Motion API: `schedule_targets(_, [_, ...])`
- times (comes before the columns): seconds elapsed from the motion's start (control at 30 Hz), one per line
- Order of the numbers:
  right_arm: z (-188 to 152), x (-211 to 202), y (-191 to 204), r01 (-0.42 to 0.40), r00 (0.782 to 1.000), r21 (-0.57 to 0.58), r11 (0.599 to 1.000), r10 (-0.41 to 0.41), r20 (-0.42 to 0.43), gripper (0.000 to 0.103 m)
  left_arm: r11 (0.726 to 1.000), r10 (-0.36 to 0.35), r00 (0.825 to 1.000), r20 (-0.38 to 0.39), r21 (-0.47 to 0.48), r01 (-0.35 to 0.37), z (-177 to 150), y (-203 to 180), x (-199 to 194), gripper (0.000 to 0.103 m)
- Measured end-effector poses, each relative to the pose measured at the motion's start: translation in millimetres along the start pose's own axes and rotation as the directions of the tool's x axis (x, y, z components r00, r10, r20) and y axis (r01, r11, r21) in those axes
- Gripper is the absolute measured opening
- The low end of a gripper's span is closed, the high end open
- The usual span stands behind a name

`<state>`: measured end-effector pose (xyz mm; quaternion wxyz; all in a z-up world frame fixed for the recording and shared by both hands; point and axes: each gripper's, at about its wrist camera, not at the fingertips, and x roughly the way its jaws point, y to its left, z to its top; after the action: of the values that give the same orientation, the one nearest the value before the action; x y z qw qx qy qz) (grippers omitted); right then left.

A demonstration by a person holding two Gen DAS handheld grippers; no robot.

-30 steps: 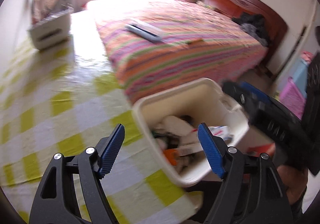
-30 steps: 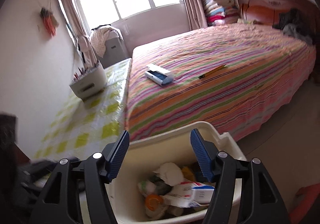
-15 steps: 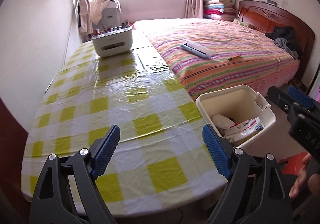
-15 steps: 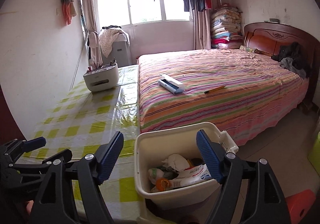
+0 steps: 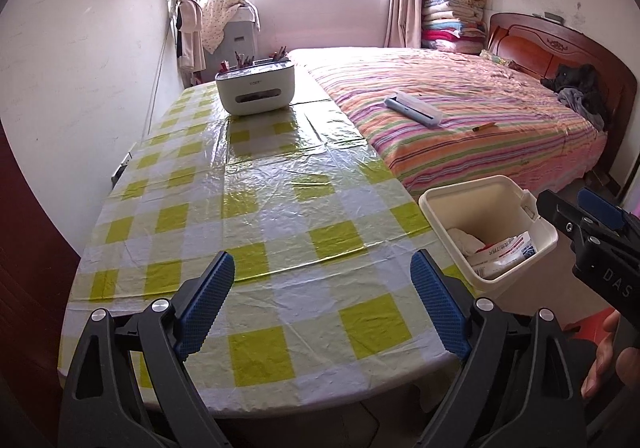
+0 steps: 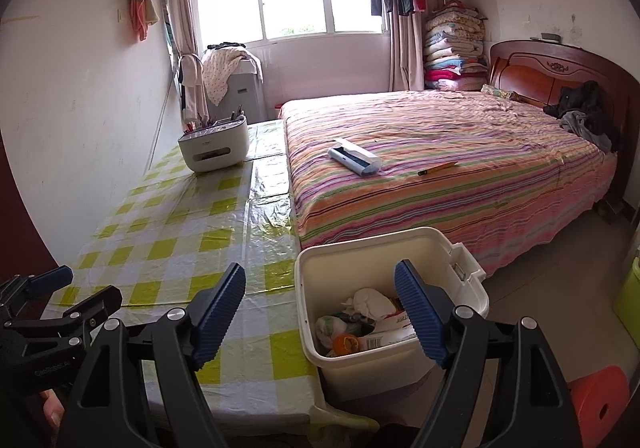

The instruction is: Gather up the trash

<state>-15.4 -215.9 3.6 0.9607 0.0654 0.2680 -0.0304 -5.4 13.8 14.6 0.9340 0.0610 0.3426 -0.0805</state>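
A cream trash bin (image 5: 472,204) stands on the floor between the table and the bed; it also shows in the right wrist view (image 6: 360,248). It holds trash (image 6: 366,322): crumpled white paper, a printed packet, an orange item. My left gripper (image 5: 322,308) is open and empty over the near end of the table (image 5: 260,208), left of the bin. My right gripper (image 6: 320,314) is open and empty, held above and in front of the bin's near left corner. It shows at the right edge of the left wrist view (image 5: 588,224).
A white desk organiser (image 5: 256,88) with pens stands at the table's far end. The striped bed (image 6: 440,152) carries a blue-and-white case (image 6: 354,156) and a pencil (image 6: 437,169). A red stool (image 6: 600,400) and a green bin (image 6: 628,308) stand on the floor at right.
Both grippers have pulled back and up from close over the bin. The left one has swung left, so the table now fills its view. Both stay open and empty.
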Motion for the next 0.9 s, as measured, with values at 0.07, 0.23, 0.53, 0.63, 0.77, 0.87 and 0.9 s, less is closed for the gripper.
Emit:
schedule_targets(0.07, [0.7,4.5,4.6,-0.012,1.000,0.003,1.000,0.012,-0.008,0.075,1.000,0.002,1.000,-0.011,0.004,-0.002,-0.8,3.0,2.2,0.088])
schedule_targets(0.23, [3.3,14.6,12.2,-0.022,1.000,-0.013,1.000,0.022,-0.019,0.075,1.000,0.013,1.000,-0.024,-0.005,-0.013,-0.5,9.7,8.2,0.088])
schedule_targets(0.53, [10.0,37.4,12.6,-0.050,0.998,-0.001,0.999,0.050,-0.042,0.075,0.999,0.046,0.997,-0.058,-0.016,-0.047,5.5,13.6,27.1,0.088])
schedule_targets(0.63, [11.4,45.7,10.6,-0.061,0.997,0.011,0.998,0.061,-0.046,0.075,0.998,0.054,0.996,-0.070,-0.016,-0.056,6.1,14.1,33.8,0.088])
schedule_targets(0.77, [11.5,55.2,8.8,-0.060,0.996,0.023,0.998,0.061,-0.063,0.075,0.998,0.057,0.995,-0.077,-0.004,-0.058,8.5,11.0,42.1,0.088])
schedule_targets(0.87, [12.5,56.9,7.3,-0.044,0.997,0.021,0.999,0.045,-0.064,0.075,0.999,0.041,0.996,-0.075,0.004,-0.041,14.0,6.8,47.0,0.088])
schedule_targets(0.9, [12.5,57.0,6.4,-0.035,0.997,0.022,0.999,0.037,-0.065,0.075,1.000,0.029,0.997,-0.073,0.006,-0.028,16.8,4.4,48.7,0.088])
